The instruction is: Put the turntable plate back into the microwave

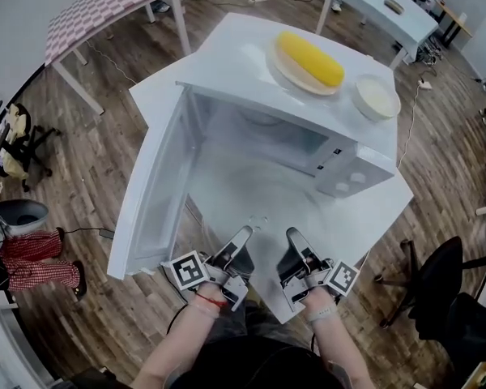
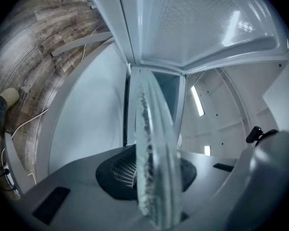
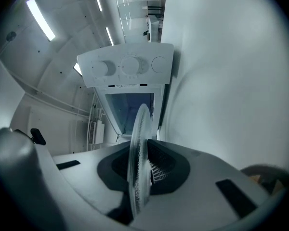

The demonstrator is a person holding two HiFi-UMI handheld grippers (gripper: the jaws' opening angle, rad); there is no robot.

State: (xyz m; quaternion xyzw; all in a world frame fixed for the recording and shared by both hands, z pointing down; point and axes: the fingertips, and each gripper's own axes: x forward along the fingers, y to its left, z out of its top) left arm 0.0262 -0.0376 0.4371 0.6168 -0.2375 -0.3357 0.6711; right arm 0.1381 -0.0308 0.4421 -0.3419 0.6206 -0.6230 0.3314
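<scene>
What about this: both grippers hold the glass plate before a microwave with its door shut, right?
No. The left gripper and right gripper hold the glass plate in front of the microwave, but its door is open, as the head view shows.

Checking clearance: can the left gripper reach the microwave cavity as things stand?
Probably yes: the door stands wide open, the cavity looks empty, and the left gripper, shut on the turntable plate, faces the opening.
</scene>
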